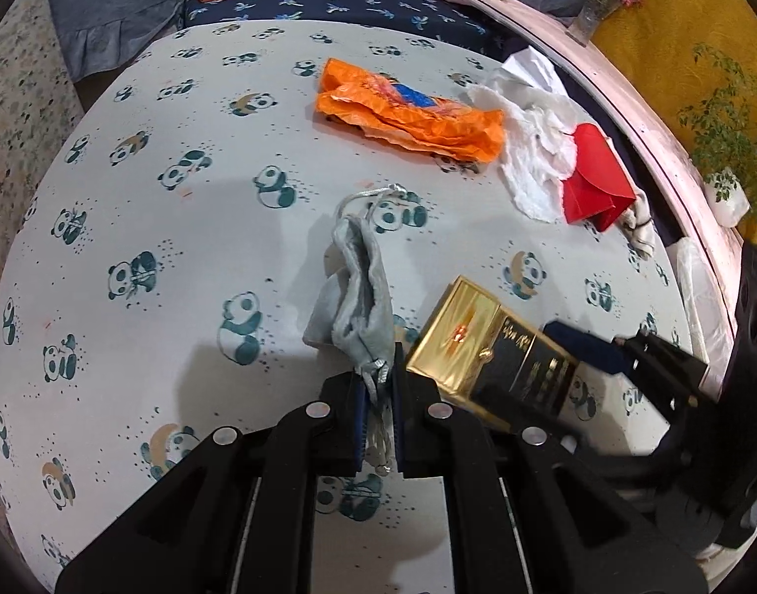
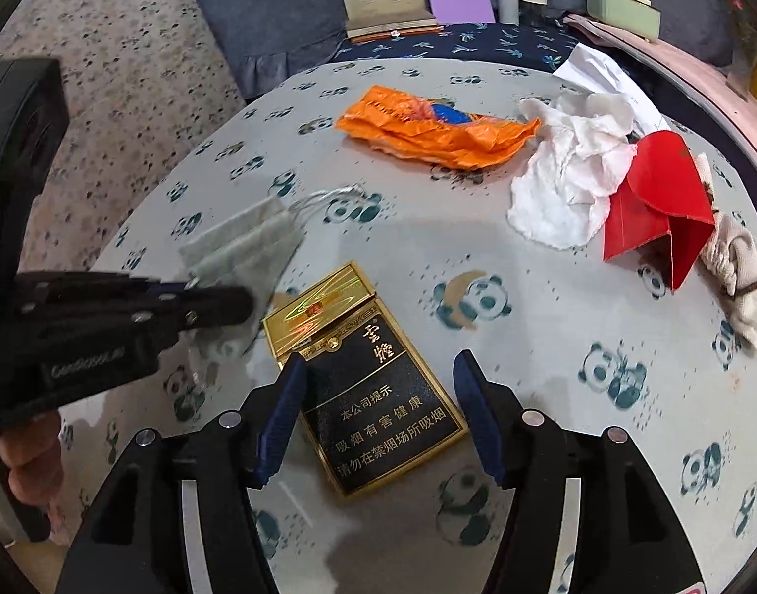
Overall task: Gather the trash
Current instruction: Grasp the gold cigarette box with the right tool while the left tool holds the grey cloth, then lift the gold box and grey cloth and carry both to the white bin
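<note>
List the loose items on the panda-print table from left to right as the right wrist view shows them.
Grey fabric drawstring pouch → gold-and-black cigarette pack → crumpled orange plastic bag → crumpled white tissue → folded red paper envelope → beige cloth bundle.

Black grippers (image 2: pixel 378 416), blue jaws, silver screws.

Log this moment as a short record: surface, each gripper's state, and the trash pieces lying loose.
surface: round table under a panda-print cloth
left gripper: shut on the grey drawstring pouch, pouch lifted off the cloth
right gripper: open, fingers either side of the gold-and-black cigarette box, which lies flat
loose trash: orange plastic bag; white crumpled tissue; red envelope; small beige cloth bundle at the table edge
beyond the table: book, purple card, pale green tin
</note>
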`<state>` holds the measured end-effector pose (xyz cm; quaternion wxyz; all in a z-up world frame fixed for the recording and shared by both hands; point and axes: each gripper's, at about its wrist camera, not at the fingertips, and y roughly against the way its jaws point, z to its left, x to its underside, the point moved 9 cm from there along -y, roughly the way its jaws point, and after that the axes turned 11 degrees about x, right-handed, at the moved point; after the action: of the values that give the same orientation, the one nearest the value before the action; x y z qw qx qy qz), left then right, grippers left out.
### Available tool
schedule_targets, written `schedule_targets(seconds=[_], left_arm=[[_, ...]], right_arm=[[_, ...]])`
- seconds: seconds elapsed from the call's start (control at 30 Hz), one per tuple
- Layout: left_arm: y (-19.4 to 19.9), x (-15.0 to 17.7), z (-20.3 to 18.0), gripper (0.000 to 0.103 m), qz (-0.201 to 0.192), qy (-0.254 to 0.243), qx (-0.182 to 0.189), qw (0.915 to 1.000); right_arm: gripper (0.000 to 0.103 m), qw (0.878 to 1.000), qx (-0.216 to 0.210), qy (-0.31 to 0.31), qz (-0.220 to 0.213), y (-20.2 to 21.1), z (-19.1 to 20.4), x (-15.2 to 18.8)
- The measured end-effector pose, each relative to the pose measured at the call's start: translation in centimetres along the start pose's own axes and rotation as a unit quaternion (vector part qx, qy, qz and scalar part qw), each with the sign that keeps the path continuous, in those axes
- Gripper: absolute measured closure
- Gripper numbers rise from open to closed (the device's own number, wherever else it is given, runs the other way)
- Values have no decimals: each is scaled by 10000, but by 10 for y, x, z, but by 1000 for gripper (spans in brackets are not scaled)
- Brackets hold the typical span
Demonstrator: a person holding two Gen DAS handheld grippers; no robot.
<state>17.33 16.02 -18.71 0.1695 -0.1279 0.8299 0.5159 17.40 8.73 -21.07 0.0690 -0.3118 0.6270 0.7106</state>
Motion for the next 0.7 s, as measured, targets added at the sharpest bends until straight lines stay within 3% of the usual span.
schedule_targets(seconds=[0.17,0.43,0.7], left_arm=[[2,4,-6,95,-3,-64,15,10000],[8,9,-14,95,-6,-152,-10,9999],[11,9,-38,95,-36,-387,79,9992]], right_arm=[[38,9999,-8,103,53,7,8,15],[40,9979,503,413,-49,8,12,23],[46,9971,717,-212,-128,27,-18,29]])
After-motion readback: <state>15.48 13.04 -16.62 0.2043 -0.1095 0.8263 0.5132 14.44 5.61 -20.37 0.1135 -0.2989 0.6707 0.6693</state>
